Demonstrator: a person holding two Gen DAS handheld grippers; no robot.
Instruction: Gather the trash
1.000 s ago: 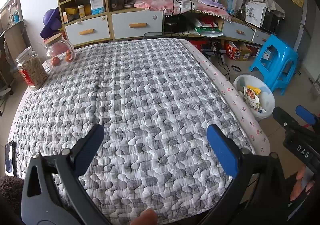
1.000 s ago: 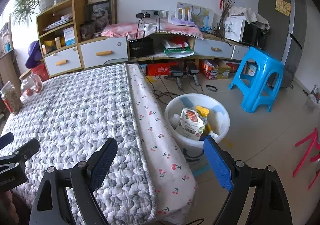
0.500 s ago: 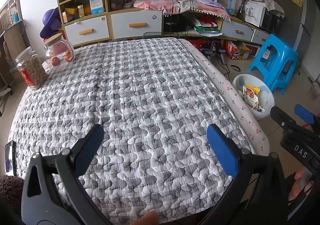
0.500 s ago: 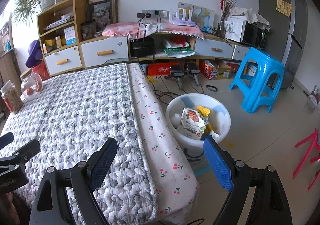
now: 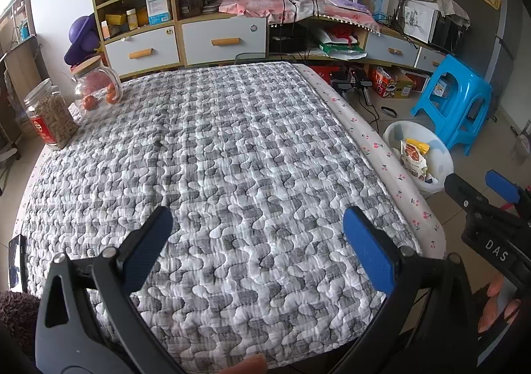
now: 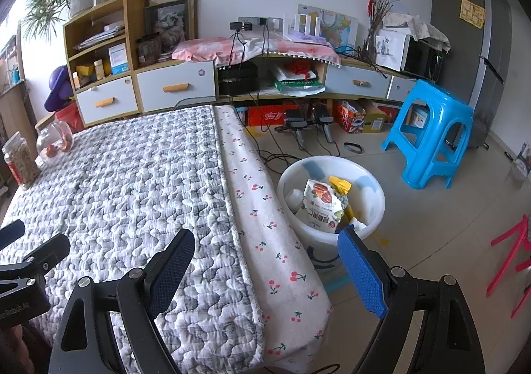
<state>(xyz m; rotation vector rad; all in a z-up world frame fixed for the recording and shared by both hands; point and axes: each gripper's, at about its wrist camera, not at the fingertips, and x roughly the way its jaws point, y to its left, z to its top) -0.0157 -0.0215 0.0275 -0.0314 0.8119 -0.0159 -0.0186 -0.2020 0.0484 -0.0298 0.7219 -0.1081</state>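
Both sets of jaws stand spread wide with nothing between them. The left gripper (image 5: 257, 241) hangs over the near end of a bed (image 5: 232, 148) covered by a grey and white quilt, its blue pads apart above bare quilt. The right gripper (image 6: 265, 266) sits over the bed's right edge, one pad above the quilt and the other above the floor beside the cherry-print side of the mattress (image 6: 265, 214). In the left wrist view the right gripper shows at the far right edge, with the fingers of a hand (image 5: 497, 304) below it.

The trash lies in a white tub (image 6: 371, 204) on the floor just beside the bed: a snack bag (image 6: 320, 204) printed with nuts stands upright in it, with a yellow wrapper (image 6: 340, 184) behind it and some white pieces around it. No loose trash shows on the quilt.

At the far left corner of the bed stand two jars: a glass jar (image 5: 96, 85) with a wooden lid holding orange-red pieces, and a clear jar (image 5: 51, 118) with a red label. A blue plastic stool (image 6: 431, 131) stands on the floor beyond the tub, well apart from the bed.
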